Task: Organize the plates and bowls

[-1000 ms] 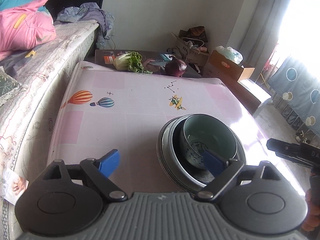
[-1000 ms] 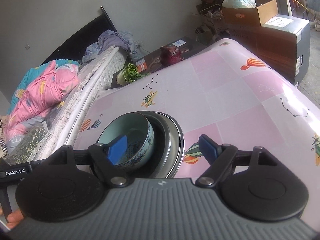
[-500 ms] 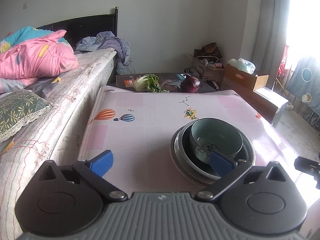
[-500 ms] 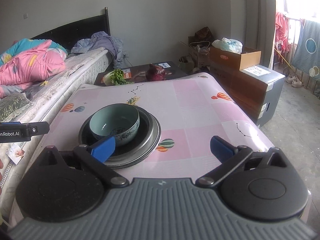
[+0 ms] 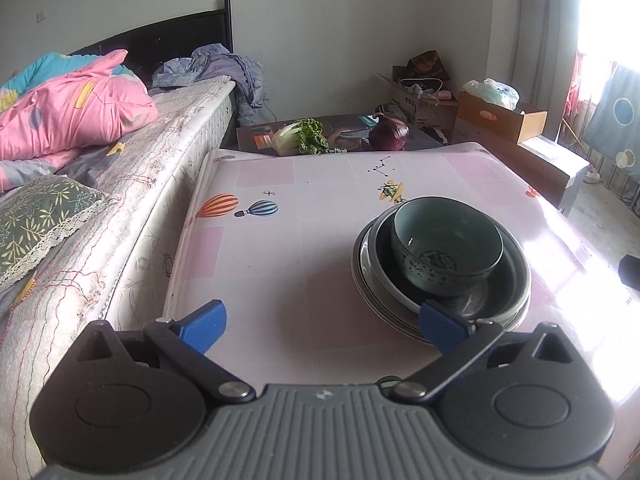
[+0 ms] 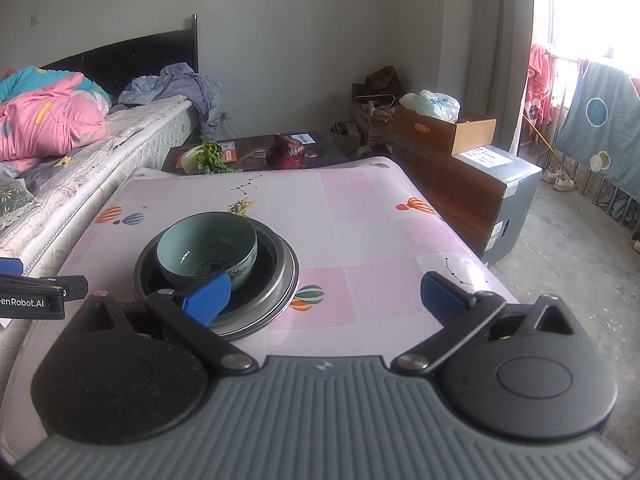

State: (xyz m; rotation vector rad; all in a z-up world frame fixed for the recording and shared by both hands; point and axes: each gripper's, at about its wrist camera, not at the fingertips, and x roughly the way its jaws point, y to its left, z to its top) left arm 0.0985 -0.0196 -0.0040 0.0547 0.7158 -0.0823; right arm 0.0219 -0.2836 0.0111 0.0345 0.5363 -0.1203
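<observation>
Both the left gripper [image 5: 324, 326] and the right gripper [image 6: 326, 294] stand wide open and empty above the near edge of the pink table [image 5: 280, 248], where the teal bowl [image 5: 446, 250] sits inside stacked plates [image 5: 366, 280], with free cloth around them.

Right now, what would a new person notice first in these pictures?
First, the green bowl sitting in a stack of plates on the pink table. Then the pink blanket on the bed beside the table, and the red onion beyond its far edge.
</observation>
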